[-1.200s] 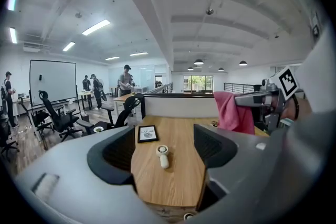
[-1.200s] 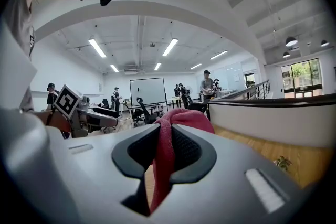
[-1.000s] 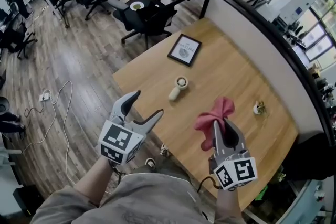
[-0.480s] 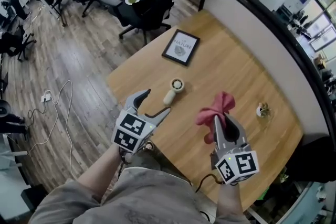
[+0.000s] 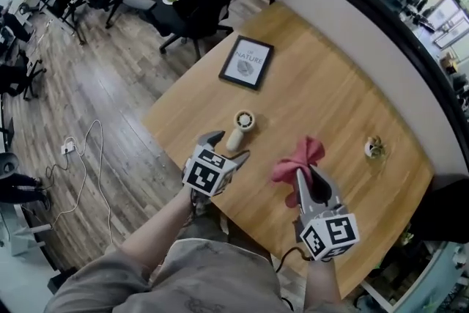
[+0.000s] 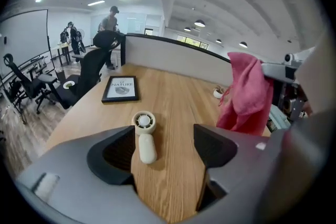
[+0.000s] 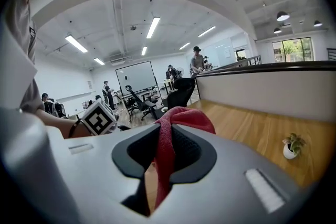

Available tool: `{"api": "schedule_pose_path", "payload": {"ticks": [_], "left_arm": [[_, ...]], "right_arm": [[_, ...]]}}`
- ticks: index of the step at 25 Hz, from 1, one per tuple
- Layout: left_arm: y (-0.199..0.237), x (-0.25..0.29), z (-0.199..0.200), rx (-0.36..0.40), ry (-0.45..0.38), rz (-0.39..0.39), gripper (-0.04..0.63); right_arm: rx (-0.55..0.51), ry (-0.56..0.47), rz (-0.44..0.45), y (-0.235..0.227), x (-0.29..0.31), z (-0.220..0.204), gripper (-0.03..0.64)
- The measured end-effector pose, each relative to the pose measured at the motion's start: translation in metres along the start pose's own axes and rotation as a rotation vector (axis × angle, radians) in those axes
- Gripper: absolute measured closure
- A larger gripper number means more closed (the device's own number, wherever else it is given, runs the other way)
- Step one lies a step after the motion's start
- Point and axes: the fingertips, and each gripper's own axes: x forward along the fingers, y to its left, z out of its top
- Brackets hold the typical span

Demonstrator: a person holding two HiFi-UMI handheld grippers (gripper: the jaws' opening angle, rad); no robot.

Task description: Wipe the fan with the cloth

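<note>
Left tool [image 5: 231, 144] forward, now just beside the fan [image 5: 242, 127] handle.

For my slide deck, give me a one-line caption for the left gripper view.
Open left gripper faces the fan lying on the table, cloth hanging at right.

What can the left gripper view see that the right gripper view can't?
Only the left gripper view shows the little fan lying on the wooden table, and the framed picture farther back. Only the right gripper view shows the right gripper with its jaws pinching the red cloth. Both show the red cloth, the wooden table and the tiny potted plant.
</note>
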Motion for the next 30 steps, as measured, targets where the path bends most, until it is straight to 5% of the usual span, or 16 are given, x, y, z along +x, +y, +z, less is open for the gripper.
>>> {"api": "schedule_pose_path", "payload": {"ticks": [19, 30], "left_arm": [[0.042, 0.099, -0.048, -0.019, 0.183, -0.01, 0.258], [0.051, 0.123, -0.067, 0.04, 0.245, 0.027, 0.301]], "right_arm": [[0.154, 0.095, -0.076, -0.008, 0.04, -0.058, 0.552], [0.186, 0.1, -0.096, -0.008, 0.051, -0.074, 0.552]]}}
